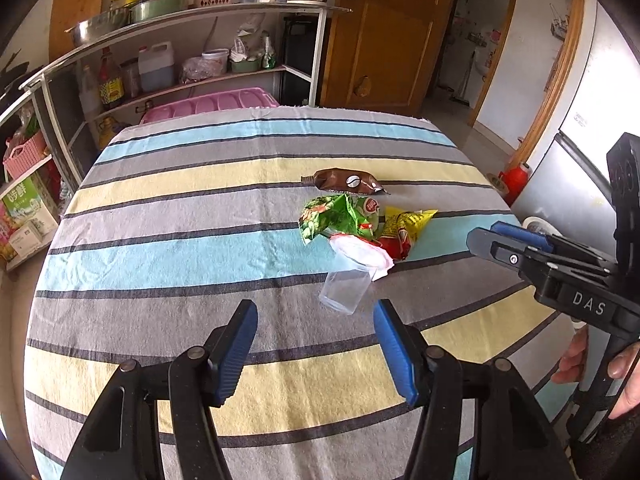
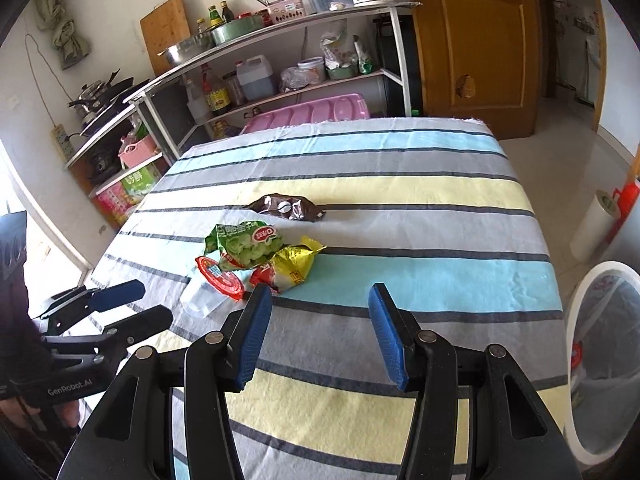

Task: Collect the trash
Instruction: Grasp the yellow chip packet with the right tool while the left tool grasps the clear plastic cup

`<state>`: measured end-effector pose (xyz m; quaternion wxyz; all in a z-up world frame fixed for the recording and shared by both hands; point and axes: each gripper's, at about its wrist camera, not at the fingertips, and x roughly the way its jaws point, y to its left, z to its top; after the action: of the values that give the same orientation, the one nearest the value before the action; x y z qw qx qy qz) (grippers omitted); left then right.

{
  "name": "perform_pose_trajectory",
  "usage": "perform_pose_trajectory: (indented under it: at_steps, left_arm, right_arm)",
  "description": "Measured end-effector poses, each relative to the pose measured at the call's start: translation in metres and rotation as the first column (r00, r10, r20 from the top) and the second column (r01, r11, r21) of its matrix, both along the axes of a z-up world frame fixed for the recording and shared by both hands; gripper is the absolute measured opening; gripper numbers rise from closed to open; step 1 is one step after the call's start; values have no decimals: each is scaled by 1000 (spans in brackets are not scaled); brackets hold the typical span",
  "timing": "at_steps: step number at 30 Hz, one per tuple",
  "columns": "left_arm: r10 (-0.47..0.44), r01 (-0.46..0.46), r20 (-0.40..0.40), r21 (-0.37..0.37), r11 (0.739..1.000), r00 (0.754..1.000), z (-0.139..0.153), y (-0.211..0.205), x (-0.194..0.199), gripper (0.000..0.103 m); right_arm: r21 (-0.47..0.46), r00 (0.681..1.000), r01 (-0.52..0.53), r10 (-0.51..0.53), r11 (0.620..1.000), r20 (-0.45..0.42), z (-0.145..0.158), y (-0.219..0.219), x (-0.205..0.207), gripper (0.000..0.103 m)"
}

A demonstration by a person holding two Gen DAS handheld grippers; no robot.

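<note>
Beside the bin [image 2: 576,308] off the table's edge, your left gripper [image 1: 316,344] and right gripper [image 2: 320,332] hang empty, jaws apart, with the wrappers [image 2: 260,252] and cup [image 1: 345,290] uncollected mid-table, the bin seemingly near-empty.

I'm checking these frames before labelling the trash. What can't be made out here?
- Clear plastic cup, right wrist view: its mouth is hidden under the red-rimmed lid.
- Trash bin, right wrist view: cut off by the frame edge, contents blurred behind the liner.
- Yellow wrapper, left wrist view: print too small to read.
- Right hand-held gripper, left wrist view: seen side-on, its opening unclear there.
</note>
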<state>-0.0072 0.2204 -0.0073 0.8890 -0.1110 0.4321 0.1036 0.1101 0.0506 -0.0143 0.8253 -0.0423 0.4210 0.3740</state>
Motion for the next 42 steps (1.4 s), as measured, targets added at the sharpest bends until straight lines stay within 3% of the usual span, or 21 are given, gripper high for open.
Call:
perform_pose_trajectory:
  at_steps: [2,5,7,12,25,26,31,34,42]
  left_arm:
    - [-10,10,-1,-12,1000,1000,-3,1,4,60]
    - [-40,40,7,-36,999,999,-8,2,8,65]
    - [-57,57,9,-44,997,998,-9,2,12,74]
    - [-74,73,25,25,997,997,-6,-1,19,91]
    - [-125,125,-7,54,991,992,-19,1,40,91]
    - [-124,125,-11,58,990,992,-20,1,41,91]
    - [-123,125,-41,51,991,992,-27,2,48,91]
    - [-105,108,-70,39,993,992,-33,5,50,91]
    - [-97,103,-92,60,993,991,-38,8,50,91]
  right_arm:
    - [24,1000,-4,5,1000,-10,-2,6,4,52]
    - [67,998,-16,20,998,-54,-7,15,13,66]
    - [65,995,-33,39,997,-90,-12,22,17,66]
    - [41,993,-18,23,999,-115,-20,41,28,66]
    - [-89,994,-26,16,996,-111,-34,72,43,65]
    - [-89,993,-25,14,996,-115,-35,72,43,64]
    - [-81,992,10,-20,997,-125,-34,61,47,39]
    - [-66,990,22,-30,998,-135,-33,55,47,32]
    - [-48,990,38,-44,998,-132,-34,47,44,31]
